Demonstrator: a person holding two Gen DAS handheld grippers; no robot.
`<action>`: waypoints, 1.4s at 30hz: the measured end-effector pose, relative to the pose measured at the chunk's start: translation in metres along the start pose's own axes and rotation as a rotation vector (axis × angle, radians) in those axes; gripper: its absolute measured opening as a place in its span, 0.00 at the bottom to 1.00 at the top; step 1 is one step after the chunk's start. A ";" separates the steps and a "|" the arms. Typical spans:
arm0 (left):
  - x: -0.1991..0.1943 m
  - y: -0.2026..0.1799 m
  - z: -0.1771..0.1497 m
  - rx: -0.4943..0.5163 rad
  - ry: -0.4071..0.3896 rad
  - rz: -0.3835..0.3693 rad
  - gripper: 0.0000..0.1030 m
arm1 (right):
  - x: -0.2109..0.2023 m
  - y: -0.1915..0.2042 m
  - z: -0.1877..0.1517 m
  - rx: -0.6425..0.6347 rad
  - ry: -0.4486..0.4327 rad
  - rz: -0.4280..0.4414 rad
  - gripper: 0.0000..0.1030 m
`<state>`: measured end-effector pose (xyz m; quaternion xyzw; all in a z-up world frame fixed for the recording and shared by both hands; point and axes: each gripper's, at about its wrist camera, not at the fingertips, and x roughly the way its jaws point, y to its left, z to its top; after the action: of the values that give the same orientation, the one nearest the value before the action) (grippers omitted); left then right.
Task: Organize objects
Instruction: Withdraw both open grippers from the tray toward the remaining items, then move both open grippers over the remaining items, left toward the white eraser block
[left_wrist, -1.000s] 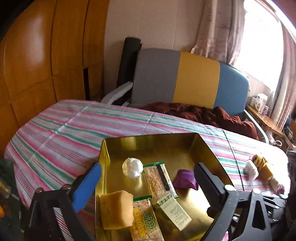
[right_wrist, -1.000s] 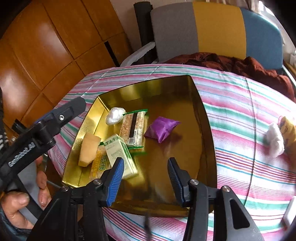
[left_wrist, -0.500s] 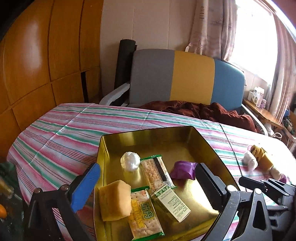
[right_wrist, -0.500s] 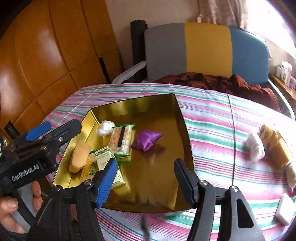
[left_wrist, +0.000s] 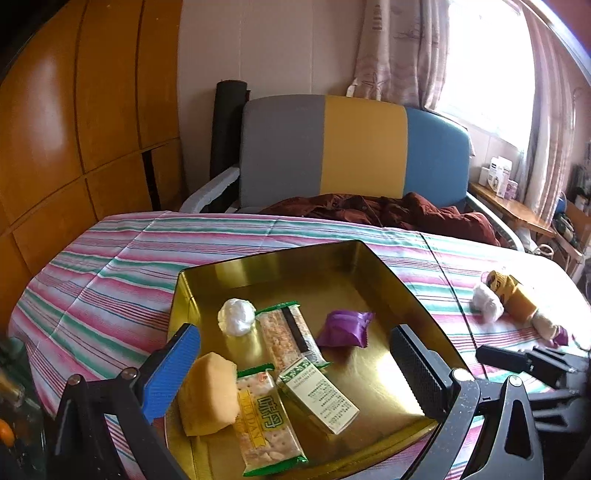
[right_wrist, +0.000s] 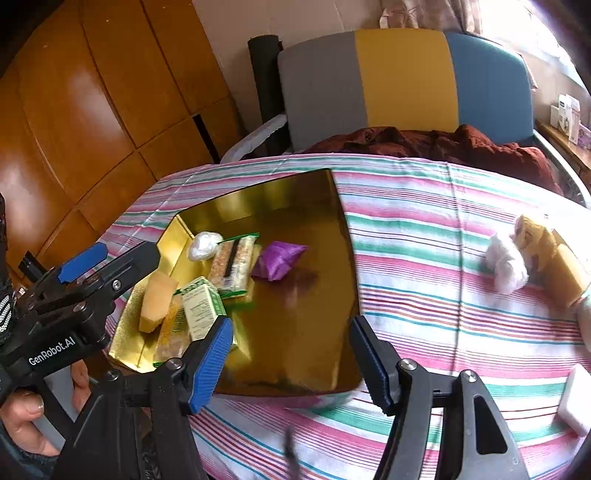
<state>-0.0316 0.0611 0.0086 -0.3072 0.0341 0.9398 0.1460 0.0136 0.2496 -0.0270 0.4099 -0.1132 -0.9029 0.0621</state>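
Six items lie in the gold tin tray (right_wrist: 343, 236) at the table's left side: white cotton ball (left_wrist: 236, 316), grain bar (left_wrist: 287, 338), purple pouch (left_wrist: 345, 328), yellow sponge (left_wrist: 207, 393), cracker pack (left_wrist: 266, 415), green-and-white box (left_wrist: 318, 393). Loose stock remains on the striped tablecloth (right_wrist: 424, 266) near the right edge: second cotton ball (right_wrist: 506, 264), yellow wrapped roll (right_wrist: 532, 232), yellow block (right_wrist: 565, 275), white eraser-like block (right_wrist: 576, 393); a purple scrap at that edge is too small to identify. Left gripper (left_wrist: 295, 369): fingers spread wide over the tray's near end, holding nothing. Right gripper (right_wrist: 291, 354): fingers likewise wide and empty, poised over the tray's near right corner. Step in hand, by judgement: fetching the next loose item. Handling advice: swing the right gripper to the right-edge cluster, take one piece at a time, begin with the cotton ball since it stands clearest, close gently on soft goods, and set each down in the tray's bare right half.
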 end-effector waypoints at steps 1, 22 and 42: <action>0.000 -0.002 0.000 0.005 0.000 -0.002 1.00 | -0.002 -0.003 0.000 0.003 -0.002 -0.005 0.64; -0.001 -0.045 -0.009 0.140 0.024 -0.079 1.00 | -0.063 -0.115 -0.012 0.199 -0.045 -0.190 0.74; 0.006 -0.113 -0.019 0.292 0.099 -0.308 1.00 | -0.177 -0.275 -0.055 0.710 -0.208 -0.410 0.74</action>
<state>0.0081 0.1677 -0.0070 -0.3301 0.1296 0.8751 0.3291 0.1659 0.5435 -0.0032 0.3266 -0.3393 -0.8380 -0.2756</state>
